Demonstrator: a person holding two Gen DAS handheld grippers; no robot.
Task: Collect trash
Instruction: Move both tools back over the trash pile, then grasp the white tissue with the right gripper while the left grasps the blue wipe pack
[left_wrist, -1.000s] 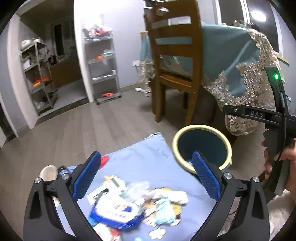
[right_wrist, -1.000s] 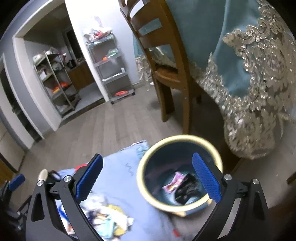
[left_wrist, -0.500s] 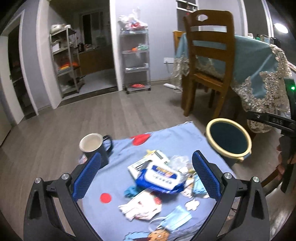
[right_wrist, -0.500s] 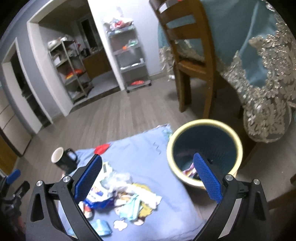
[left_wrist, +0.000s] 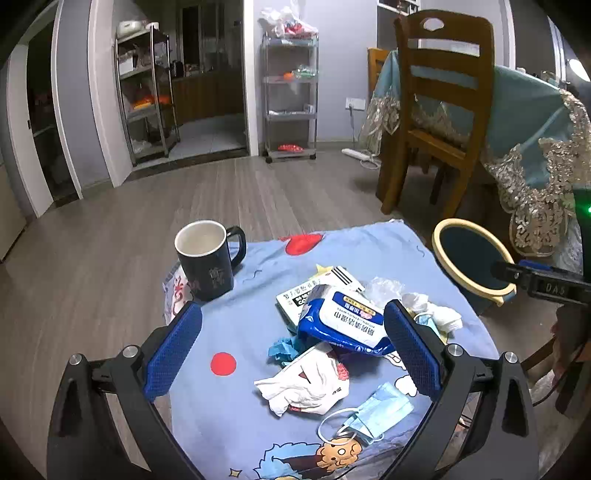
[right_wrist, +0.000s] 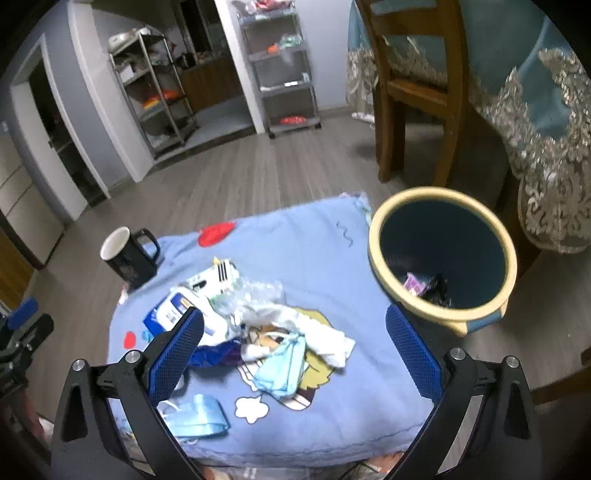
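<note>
A pile of trash lies on a light blue cartoon cloth (left_wrist: 236, 328): a blue wet-wipes pack (left_wrist: 345, 323), a crumpled white wrapper (left_wrist: 306, 382), a blue face mask (left_wrist: 373, 411), white tissue (left_wrist: 436, 314) and a printed box (left_wrist: 314, 290). The trash bin (left_wrist: 471, 260), dark blue with a cream rim, stands to the right of the cloth. In the right wrist view the bin (right_wrist: 443, 254) holds a pink wrapper and something dark. My left gripper (left_wrist: 291, 354) is open and empty above the pile. My right gripper (right_wrist: 295, 349) is open and empty above a face mask (right_wrist: 282, 365) and the cloth (right_wrist: 295, 240).
A black mug (left_wrist: 207, 258) with a white inside stands at the cloth's far left corner. A wooden chair (left_wrist: 439, 110) and a table with a lace-edged blue cloth (left_wrist: 535, 122) stand behind the bin. Metal shelf racks (left_wrist: 290, 96) line the far wall.
Both grippers have drawn back and swung left from the bin toward the trash pile. The right gripper was over the bin; it is now over the cloth. Both stayed open.
</note>
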